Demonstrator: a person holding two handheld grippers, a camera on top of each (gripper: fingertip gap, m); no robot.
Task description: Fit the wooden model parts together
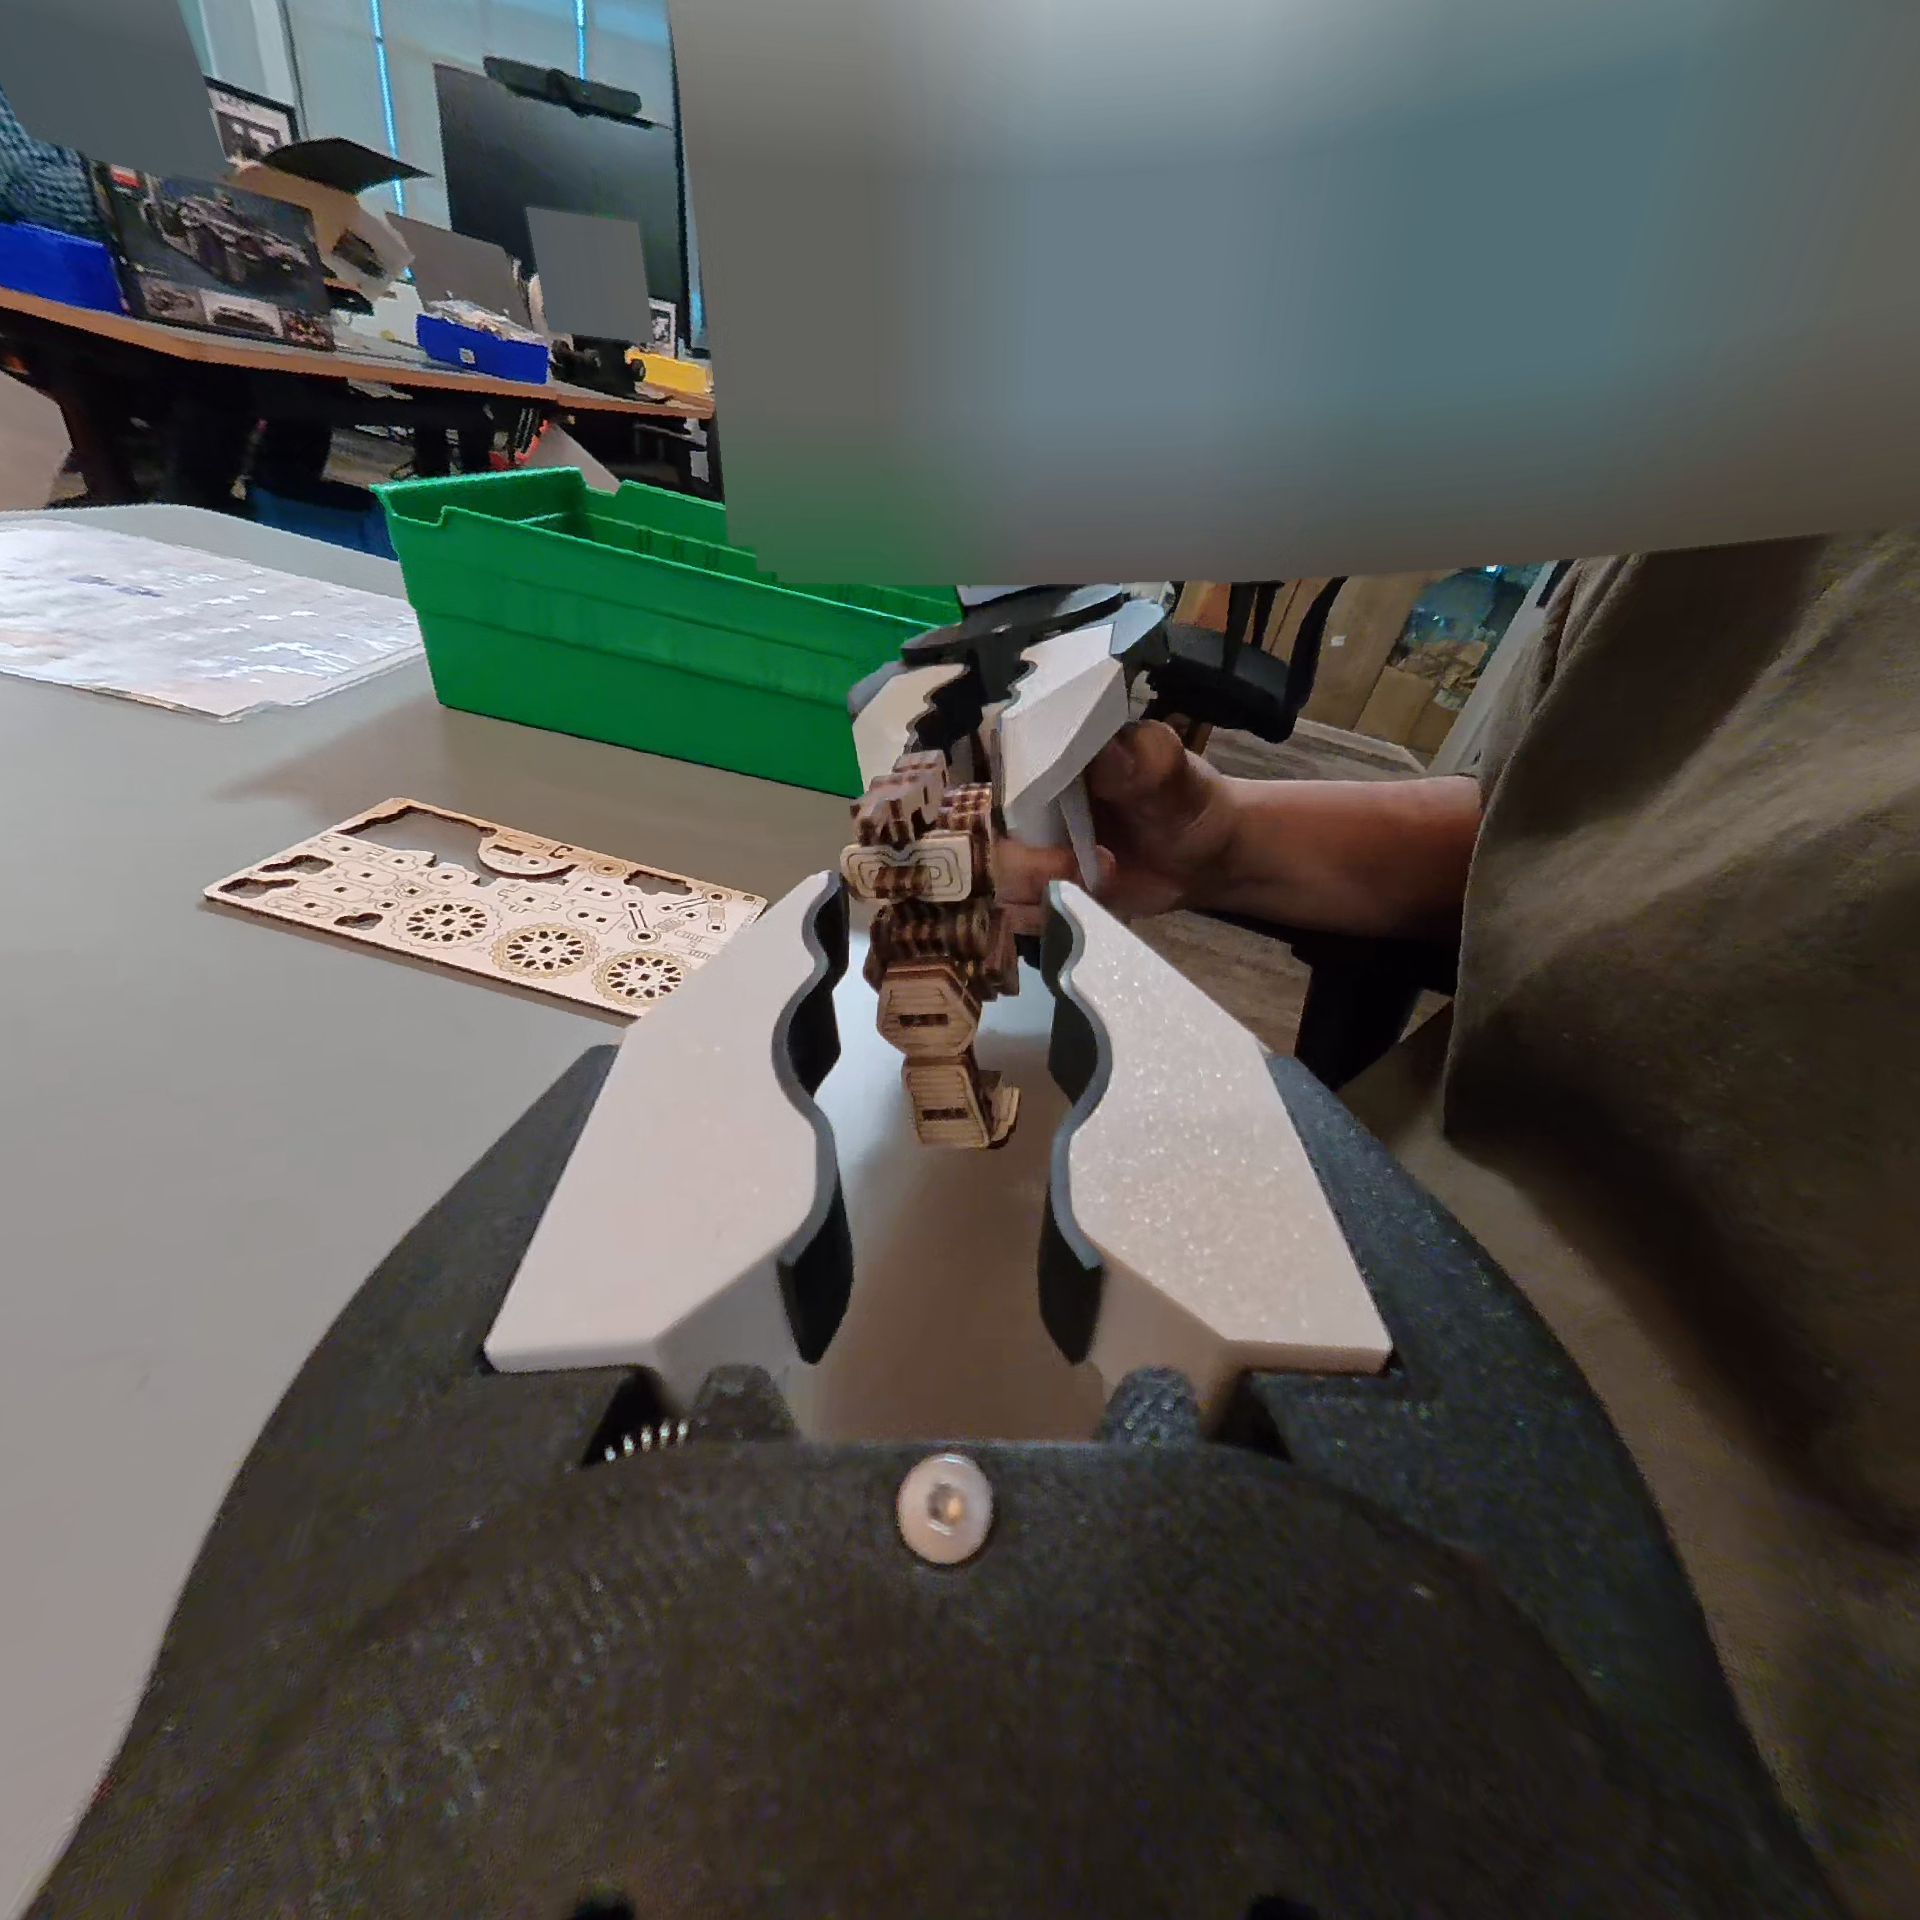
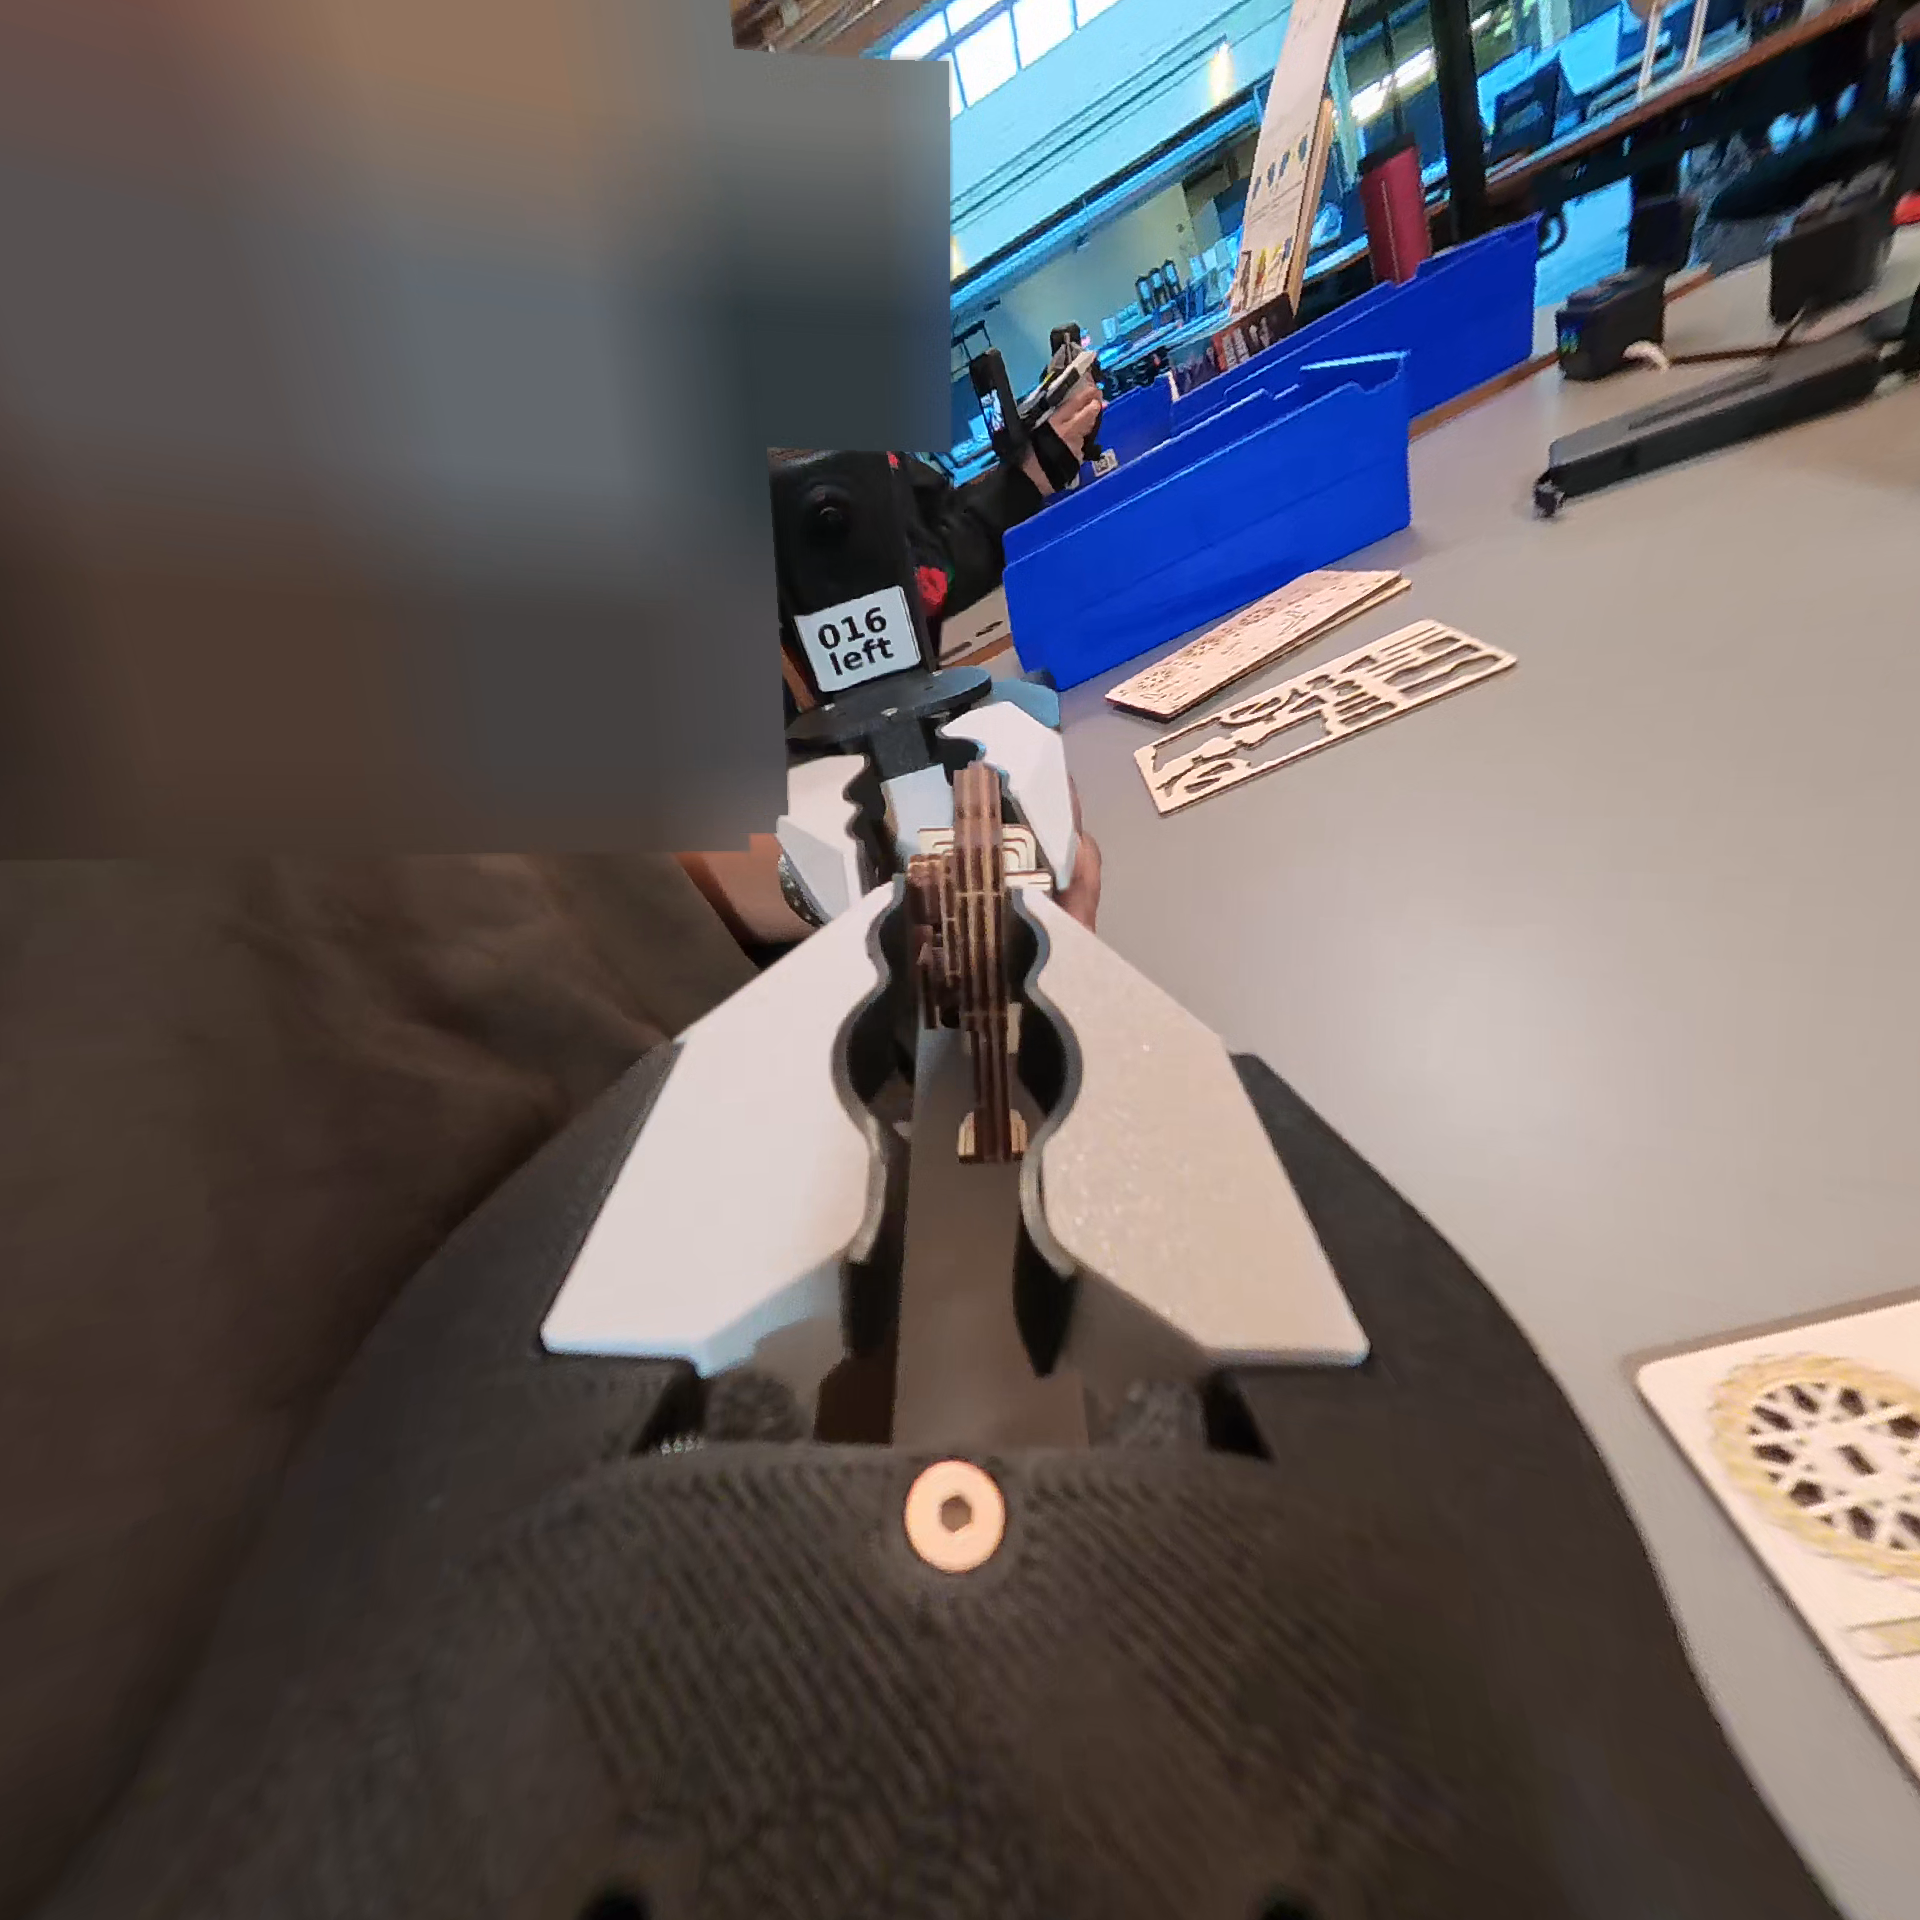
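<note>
Right gripper [image 2: 954, 914] pinches the light, brittle wooden model [image 2: 971, 966] edge-on; left gripper [image 1: 940, 914], spread ahead of it, should clamp its flat faces

Grey table [image 1: 208, 1091], wooden desk [image 1: 312, 358], dark monitor [image 1: 551, 177], bright windows [image 2: 1039, 42]

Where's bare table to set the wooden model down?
Bare grey table lies near the left gripper, in front of the wooden parts sheet. In the right wrist view, a wide open stretch runs between the cut-out sheet and the white card. It is crowded along the green bin, and by the blue bin with its stacked sheets.
</note>
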